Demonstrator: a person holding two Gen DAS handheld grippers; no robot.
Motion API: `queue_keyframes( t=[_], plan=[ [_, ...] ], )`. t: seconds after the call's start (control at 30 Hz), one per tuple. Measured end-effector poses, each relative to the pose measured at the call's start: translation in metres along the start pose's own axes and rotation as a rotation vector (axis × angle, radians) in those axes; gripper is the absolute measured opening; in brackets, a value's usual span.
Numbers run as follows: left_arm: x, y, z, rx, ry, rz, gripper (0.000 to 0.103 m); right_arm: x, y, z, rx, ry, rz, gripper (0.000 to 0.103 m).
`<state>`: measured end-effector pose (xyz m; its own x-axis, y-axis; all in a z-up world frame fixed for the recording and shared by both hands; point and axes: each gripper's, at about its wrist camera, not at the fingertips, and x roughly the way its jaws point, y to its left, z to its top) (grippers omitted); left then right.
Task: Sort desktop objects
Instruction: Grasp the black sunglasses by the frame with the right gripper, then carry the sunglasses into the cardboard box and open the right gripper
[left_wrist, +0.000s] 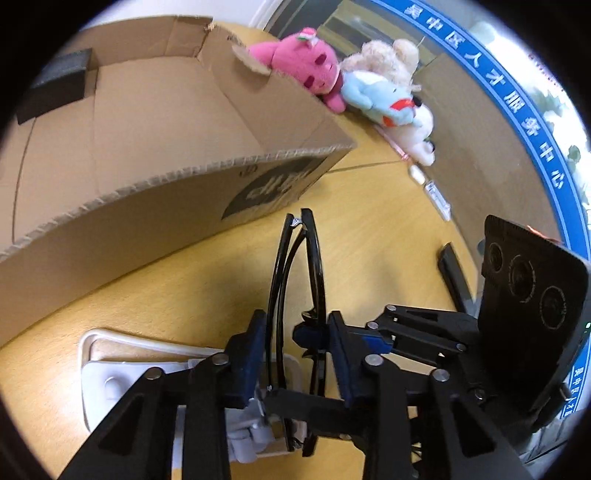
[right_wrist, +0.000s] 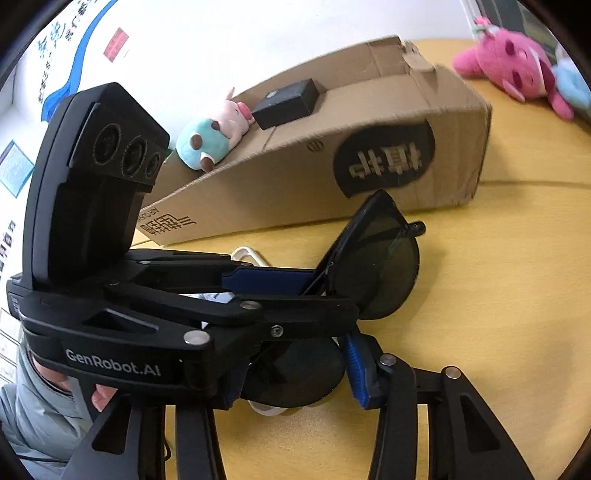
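My left gripper (left_wrist: 297, 343) is shut on a pair of black sunglasses (left_wrist: 295, 266), held edge-on above the wooden desk (left_wrist: 376, 236). In the right wrist view the left gripper (right_wrist: 317, 284) crosses from the left and grips the folded sunglasses (right_wrist: 376, 269) at the frame. My right gripper (right_wrist: 291, 373) is open, its blue-padded fingers on either side of the lower dark lens. A cardboard box (left_wrist: 155, 122) stands just beyond, holding a black box (right_wrist: 288, 101) and a small plush (right_wrist: 210, 136).
A pink plush (left_wrist: 303, 66), a blue one (left_wrist: 380, 99) and a cream one (left_wrist: 391, 59) lie behind the box's right corner. A white case (left_wrist: 107, 376) lies on the desk under the left gripper. Small items (left_wrist: 436, 195) lie along the desk's far right edge.
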<state>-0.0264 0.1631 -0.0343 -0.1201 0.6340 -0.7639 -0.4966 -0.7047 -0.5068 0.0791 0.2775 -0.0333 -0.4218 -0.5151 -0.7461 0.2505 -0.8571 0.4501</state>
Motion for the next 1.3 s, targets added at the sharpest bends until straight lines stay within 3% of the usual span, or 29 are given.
queue_keyframes(
  t=[0.3,0.5,0.8,1.1,1.3],
  plan=[
    [-0.055,-0.017,0.016,0.038,-0.158,0.005,0.030,-0.032,0.035,0.032,-0.160,-0.070,-0.054,0.036],
    [-0.100,-0.030,0.050,0.097,-0.269,0.009,0.030,-0.059,0.060,0.068,-0.263,-0.143,-0.074,0.036],
    [-0.155,-0.039,0.127,0.138,-0.407,0.013,0.030,-0.090,0.090,0.166,-0.399,-0.240,-0.105,0.035],
    [-0.188,-0.009,0.201,0.080,-0.494,-0.031,0.028,-0.083,0.102,0.278,-0.476,-0.237,-0.127,0.035],
    [-0.163,0.052,0.242,-0.051,-0.462,-0.071,0.028,-0.035,0.094,0.336,-0.484,-0.143,-0.131,0.035]
  ],
)
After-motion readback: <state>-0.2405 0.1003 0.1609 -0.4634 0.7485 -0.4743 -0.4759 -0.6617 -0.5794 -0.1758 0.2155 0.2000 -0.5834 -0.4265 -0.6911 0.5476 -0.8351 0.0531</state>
